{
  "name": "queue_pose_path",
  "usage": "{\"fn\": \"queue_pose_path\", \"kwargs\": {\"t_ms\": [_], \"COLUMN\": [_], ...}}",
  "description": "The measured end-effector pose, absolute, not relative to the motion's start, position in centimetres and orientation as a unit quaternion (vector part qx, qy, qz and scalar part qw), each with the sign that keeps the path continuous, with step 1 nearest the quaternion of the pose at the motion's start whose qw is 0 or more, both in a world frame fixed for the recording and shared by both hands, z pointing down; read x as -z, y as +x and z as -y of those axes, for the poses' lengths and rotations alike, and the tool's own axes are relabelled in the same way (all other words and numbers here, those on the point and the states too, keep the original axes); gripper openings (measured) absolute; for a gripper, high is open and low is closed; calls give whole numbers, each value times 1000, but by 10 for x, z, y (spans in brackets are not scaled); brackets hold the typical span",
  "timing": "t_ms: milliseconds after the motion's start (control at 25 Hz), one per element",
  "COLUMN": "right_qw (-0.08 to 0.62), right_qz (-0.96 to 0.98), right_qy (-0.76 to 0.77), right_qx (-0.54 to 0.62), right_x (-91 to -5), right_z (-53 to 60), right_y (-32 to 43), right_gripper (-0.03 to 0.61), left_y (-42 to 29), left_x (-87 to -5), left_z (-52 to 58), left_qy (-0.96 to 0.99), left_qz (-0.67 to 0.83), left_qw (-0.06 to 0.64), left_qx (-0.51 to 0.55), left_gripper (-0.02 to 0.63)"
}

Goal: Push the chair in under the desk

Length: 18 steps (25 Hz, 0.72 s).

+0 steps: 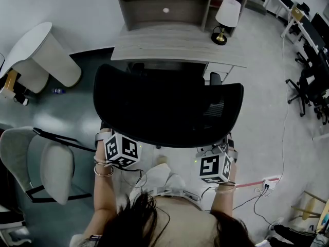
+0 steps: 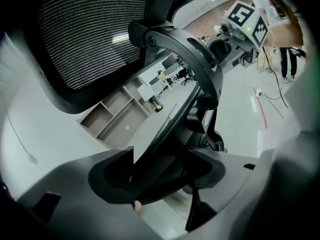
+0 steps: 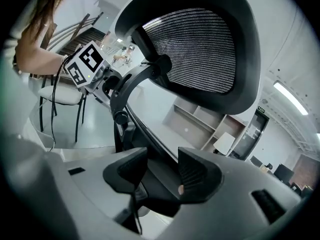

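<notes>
**Head view, read from left to right.** At the far left a pale cushioned chair (image 1: 49, 169) was seen on the grey floor, with a white round-edged table (image 1: 43, 50) beyond it.

The left gripper (image 2: 160, 176) was placed at the lower left edge of the mesh backrest of the black office chair (image 1: 167, 112). In the left gripper view its jaws were closed on the backrest's dark rim, which filled the gap between them.

The office chair was centred in front of the desk (image 1: 177, 48). Its backrest stood just before the desk's near edge, and its seat was hidden beneath the backrest. An open shelf unit (image 1: 164, 4) was set on the desk's far side, and a white-shaded lamp (image 1: 226, 17) stood at the desk's right end.

The right gripper (image 3: 162, 176) was held at the backrest's lower right edge. Its jaws were spread wide, and the rim lay between them unclamped.

Farther right, a power strip (image 1: 270, 183) lay on the floor. Several black swivel chairs (image 1: 308, 86) were grouped at the frame's edge.
</notes>
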State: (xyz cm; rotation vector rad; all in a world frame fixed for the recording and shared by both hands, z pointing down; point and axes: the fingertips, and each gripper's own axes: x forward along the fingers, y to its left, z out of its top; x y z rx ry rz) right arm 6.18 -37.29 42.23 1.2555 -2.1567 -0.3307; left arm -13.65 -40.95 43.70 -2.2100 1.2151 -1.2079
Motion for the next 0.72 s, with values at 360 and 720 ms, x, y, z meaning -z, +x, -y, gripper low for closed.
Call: {"fn": "queue_pose_path", "kwargs": {"t_ms": [360,720], "right_qw": [308,309], "right_qz": [815,811], "right_qy": [474,480], "right_qx": [123,124], "right_x": [-423,-425], "right_z": [371,369], "right_y": [54,56], "right_gripper": [192,192], "left_y": [-145,-145], "left_x": [-437,-438], "left_z": [411,407], "left_qy": [-779,-769], "left_qz": [-428,-453], "left_qw": [177,192], "left_qx": [423,407], "left_gripper": [290,290]}}
